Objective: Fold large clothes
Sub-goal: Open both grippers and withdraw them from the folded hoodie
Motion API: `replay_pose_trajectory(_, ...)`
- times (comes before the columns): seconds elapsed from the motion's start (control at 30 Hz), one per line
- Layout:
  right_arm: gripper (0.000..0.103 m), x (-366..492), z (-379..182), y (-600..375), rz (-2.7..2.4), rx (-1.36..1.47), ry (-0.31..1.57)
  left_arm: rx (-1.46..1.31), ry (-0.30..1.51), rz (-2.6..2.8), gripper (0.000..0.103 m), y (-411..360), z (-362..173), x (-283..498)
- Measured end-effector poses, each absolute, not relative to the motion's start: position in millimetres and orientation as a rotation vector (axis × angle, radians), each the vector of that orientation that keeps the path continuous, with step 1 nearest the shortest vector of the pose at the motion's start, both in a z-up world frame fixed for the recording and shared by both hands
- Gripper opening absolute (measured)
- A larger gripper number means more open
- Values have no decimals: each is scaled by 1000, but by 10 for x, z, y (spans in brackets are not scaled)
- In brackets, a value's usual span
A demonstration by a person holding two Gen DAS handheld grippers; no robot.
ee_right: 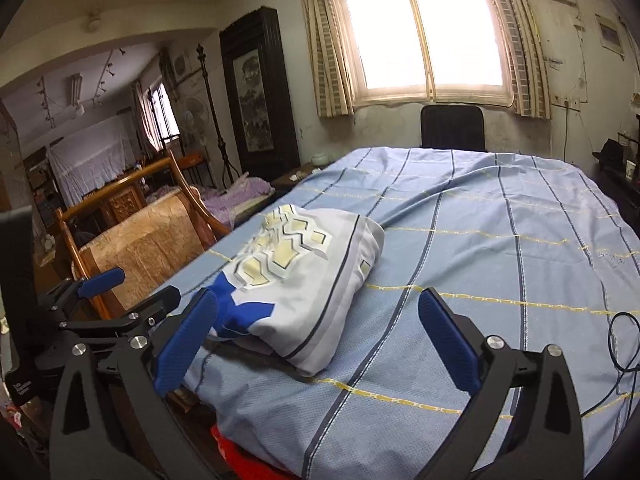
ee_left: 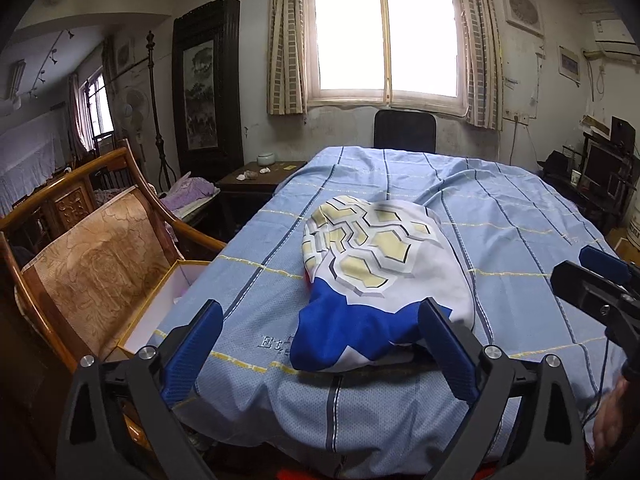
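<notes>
Folded garment [ee_left: 376,276]: white and pale grey ground with a pattern of cream-yellow hexagons outlined in black and grey; one end royal blue with a zigzag border; a thin dark stripe along its edge in the right wrist view. Bed sheet [ee_left: 500,240]: light blue, crossed by dark blue and white lengthwise stripes and thin yellow crosswise lines, giving a wide check. Left hand-held gripper [ee_left: 320,344] and right hand-held gripper [ee_right: 318,340]: black frames, blue ribbed finger pads. Curtains [ee_left: 286,40]: cream with a grey brick-like check. Wooden chair [ee_left: 96,240] beside the bed's left edge: orange-brown frame, tan patterned back panel.
</notes>
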State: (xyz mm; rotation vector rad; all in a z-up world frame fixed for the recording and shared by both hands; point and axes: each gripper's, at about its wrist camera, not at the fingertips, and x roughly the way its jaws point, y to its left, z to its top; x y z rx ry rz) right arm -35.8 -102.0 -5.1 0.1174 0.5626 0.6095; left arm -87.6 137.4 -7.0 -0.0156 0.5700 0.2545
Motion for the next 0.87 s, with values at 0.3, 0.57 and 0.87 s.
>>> replay_pose_trajectory(0.3,98,-320,-125,-1081,649,213,697,-3,563,260,99,1269,-15,-987)
replay_pose_trajectory(0.57,98,-393,-131,-925,630,90,671,-20,562,281,99,1297,-33,-966)
replay_pose_trajectory(0.87,98,-385,-155,-894,640,82,681,-2,571,294,99,1248,-45,-944)
